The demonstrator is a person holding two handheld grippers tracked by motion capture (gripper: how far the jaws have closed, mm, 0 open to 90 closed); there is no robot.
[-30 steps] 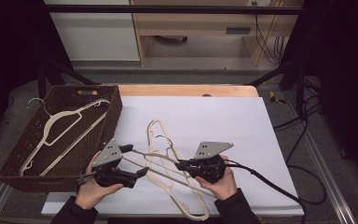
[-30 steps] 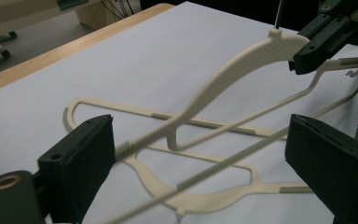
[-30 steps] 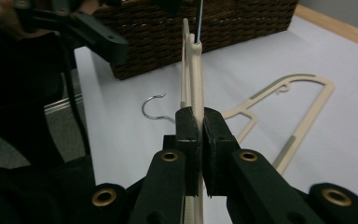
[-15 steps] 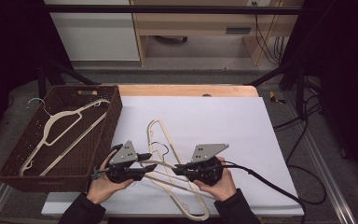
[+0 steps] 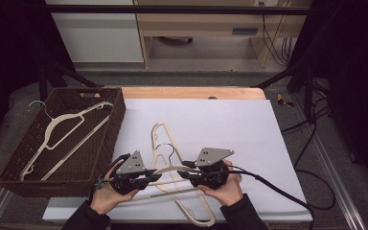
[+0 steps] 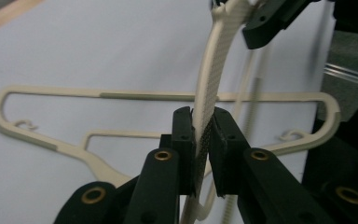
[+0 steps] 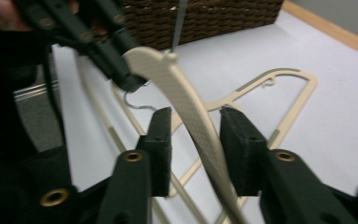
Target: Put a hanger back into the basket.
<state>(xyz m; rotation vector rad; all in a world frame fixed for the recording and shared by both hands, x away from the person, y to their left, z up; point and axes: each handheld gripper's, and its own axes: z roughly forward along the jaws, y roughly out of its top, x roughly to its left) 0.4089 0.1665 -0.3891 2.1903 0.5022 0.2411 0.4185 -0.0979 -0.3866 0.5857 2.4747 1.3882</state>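
Black pads of the left claw press from both sides on the textured cream arm of the raised hanger; its jaws have just been closing and now clamp that arm tight. In the high view this left claw sits near the front edge of the worktop, just right of the wicker basket. Facing it from the right, the right claw has just been opening: its jaws stand apart with the same hanger arm running between them, nearer the right-hand pad, and a clear gap shows on the other side. In the high view the right claw lies close to the left one, the raised hanger bridging the two, its dark hook rising just beyond them. Under it, flat on the white sheet, lies a second cream hanger, stretching from mid-worktop toward the near edge. A third cream hanger lies inside the basket at the left, its pale hook poking over the far left rim
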